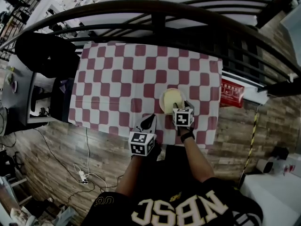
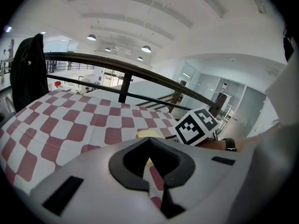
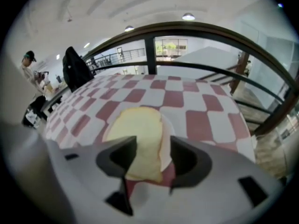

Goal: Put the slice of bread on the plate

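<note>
As seen along the right claw [image 3: 148, 146]: spread wide open on either side of the slice of bread [image 3: 138, 129], gripping nothing, with the slice lying flat on the white plate [image 3: 165, 146] atop the checked tablecloth [image 1: 117, 79], and with the left claw [image 2: 149, 141] close beside, pinched shut and empty.
</note>
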A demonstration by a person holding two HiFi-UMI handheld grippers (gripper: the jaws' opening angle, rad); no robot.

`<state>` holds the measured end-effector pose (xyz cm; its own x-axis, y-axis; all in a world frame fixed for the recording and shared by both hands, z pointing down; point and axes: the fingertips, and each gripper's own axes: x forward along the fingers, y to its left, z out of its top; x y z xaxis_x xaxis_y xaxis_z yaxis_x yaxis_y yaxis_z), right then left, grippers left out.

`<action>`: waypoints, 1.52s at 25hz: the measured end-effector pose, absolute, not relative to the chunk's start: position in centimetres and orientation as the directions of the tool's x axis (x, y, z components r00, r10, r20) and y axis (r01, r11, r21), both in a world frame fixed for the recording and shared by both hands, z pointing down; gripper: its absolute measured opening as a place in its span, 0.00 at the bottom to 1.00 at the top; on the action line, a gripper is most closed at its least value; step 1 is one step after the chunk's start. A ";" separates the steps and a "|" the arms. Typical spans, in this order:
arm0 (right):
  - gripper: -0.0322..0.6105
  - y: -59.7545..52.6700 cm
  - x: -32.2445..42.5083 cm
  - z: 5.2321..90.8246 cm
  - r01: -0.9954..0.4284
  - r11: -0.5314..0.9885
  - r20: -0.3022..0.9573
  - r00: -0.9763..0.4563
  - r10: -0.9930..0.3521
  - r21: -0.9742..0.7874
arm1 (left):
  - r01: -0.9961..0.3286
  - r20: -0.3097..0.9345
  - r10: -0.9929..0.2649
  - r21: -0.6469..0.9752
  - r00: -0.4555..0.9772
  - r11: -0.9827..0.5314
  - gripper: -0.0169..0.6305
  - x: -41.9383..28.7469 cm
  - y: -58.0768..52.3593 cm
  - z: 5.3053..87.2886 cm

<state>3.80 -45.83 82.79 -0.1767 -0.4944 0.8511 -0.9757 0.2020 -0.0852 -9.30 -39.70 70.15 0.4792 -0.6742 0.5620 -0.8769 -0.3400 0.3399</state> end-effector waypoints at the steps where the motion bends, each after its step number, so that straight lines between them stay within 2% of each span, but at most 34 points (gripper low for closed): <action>1: 0.40 -45.8 3.9 82.8 -0.975 0.210 0.853 -0.169 -0.493 -0.072 | -0.877 0.562 -0.674 0.341 0.479 -0.339 0.06 -9.3 -39.7 70.2; 5: 0.40 -46.2 4.2 80.9 -0.976 0.207 0.821 -0.169 -0.545 -0.063 | -0.874 0.557 -0.675 0.345 0.484 -0.342 0.06 -9.1 -39.9 70.0; 11: 0.39 -46.8 4.4 74.7 -0.971 0.221 0.703 -0.221 -0.676 -0.093 | -0.869 0.527 -0.694 0.351 0.491 -0.349 0.06 -8.9 -40.7 68.0; 14: 0.28 -47.3 4.3 70.2 -0.969 0.238 0.621 -0.230 -0.749 -0.072 | -0.870 0.486 -0.726 0.346 0.486 -0.351 0.06 -9.1 -42.0 65.9; 21: 0.14 -47.5 2.8 59.2 -0.950 0.306 0.411 -0.302 -0.860 -0.057 | -0.881 0.340 -0.819 0.284 0.461 -0.378 0.06 -9.7 -45.9 58.5; 25: 0.08 -47.6 2.6 54.3 -0.935 0.343 0.303 -0.354 -0.885 -0.090 | -0.892 0.241 -0.862 0.206 0.446 -0.403 0.06 -9.5 -47.6 53.5; 29: 0.07 -47.7 2.8 50.8 -0.924 0.372 0.228 -0.381 -0.896 -0.084 | -0.896 0.164 -0.884 0.160 0.438 -0.415 0.06 -9.2 -48.4 49.7; 38: 0.07 -47.5 2.5 49.9 -0.911 0.409 0.213 -0.410 -0.887 -0.054 | -0.878 0.128 -0.871 0.147 0.474 -0.456 0.06 -6.9 -49.6 48.6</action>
<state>2.47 -47.48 49.86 -0.4105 -0.8867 0.2128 -0.9110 0.4087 -0.0541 -6.88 -49.57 48.61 0.4735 -0.8714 0.1280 -0.8780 -0.4556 0.1466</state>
